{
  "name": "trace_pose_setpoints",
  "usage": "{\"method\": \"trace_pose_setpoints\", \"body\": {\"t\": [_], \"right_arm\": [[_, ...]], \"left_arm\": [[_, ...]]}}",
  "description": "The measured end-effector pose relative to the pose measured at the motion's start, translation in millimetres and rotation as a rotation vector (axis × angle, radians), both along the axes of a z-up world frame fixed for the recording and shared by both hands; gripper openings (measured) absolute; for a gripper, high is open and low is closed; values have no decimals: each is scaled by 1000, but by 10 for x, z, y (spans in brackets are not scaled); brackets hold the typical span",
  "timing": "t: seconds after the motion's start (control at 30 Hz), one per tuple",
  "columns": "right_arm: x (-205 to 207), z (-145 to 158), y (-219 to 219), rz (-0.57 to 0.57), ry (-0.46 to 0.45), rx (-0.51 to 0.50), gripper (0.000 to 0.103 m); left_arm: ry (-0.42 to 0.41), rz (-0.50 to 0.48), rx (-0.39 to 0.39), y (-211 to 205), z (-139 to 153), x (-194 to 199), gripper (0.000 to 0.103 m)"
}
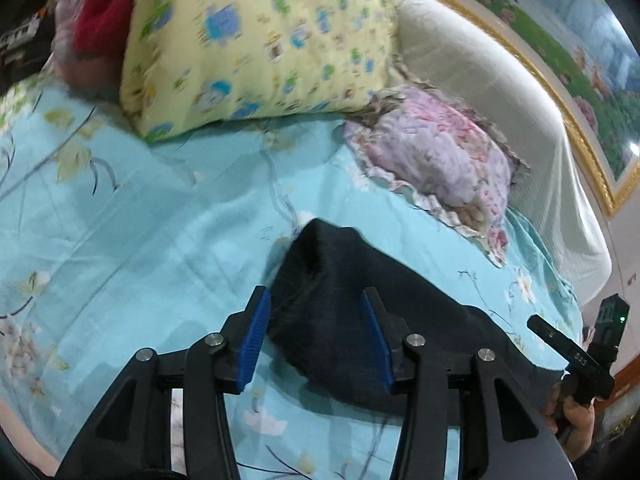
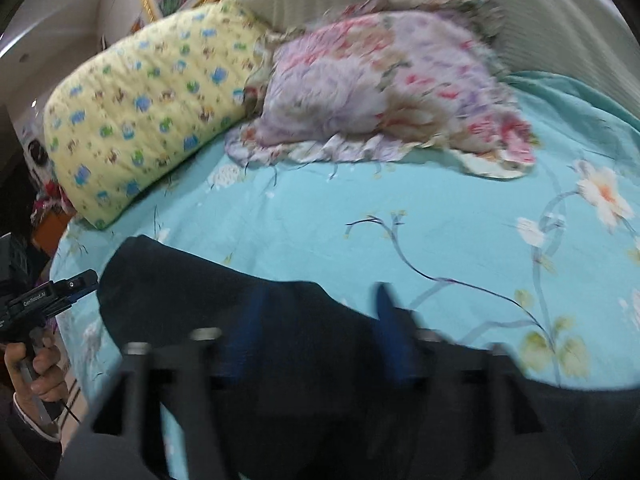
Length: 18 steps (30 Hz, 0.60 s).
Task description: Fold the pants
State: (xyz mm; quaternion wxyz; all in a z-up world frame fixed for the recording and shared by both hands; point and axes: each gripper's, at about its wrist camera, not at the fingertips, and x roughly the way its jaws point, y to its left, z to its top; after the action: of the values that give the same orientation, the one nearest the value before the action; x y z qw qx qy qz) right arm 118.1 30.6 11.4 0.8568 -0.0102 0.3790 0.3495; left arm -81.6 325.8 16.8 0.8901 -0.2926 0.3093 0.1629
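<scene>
The dark pants [image 1: 340,272] lie folded on the light blue flowered bedsheet [image 1: 140,220]. My left gripper [image 1: 316,296] is open just above their left end, and its blue pads [image 1: 256,340] stand apart on either side of the cloth without pressing it. In the right wrist view the pants [image 2: 180,280] stretch across the lower frame. My right gripper [image 2: 320,300] is blurred, open, and hangs over the cloth with nothing pinched. Each gripper shows at the edge of the other's view: the right gripper [image 1: 576,352] and the left gripper [image 2: 52,292], both held by a hand.
A yellow printed pillow [image 1: 248,40] and a pink-purple floral pillow [image 1: 436,160] lie at the head of the bed against a white padded headboard [image 1: 480,80]. A framed picture [image 1: 560,60] hangs behind. The bed's edge drops off beside the hand [image 2: 44,368].
</scene>
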Motion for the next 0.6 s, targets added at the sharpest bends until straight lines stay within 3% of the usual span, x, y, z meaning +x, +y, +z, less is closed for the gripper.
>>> {"method": "trace_pose_setpoints", "body": {"t": [0.27,0.6], "right_arm": [[-243,1,-607,-92,49,34,68],[-556,-170,-1485,-259,120,97,68]], "left_arm": [[-9,-127,23,-501,210,228,59],[40,-339,27,-1347,162,722,65]]}}
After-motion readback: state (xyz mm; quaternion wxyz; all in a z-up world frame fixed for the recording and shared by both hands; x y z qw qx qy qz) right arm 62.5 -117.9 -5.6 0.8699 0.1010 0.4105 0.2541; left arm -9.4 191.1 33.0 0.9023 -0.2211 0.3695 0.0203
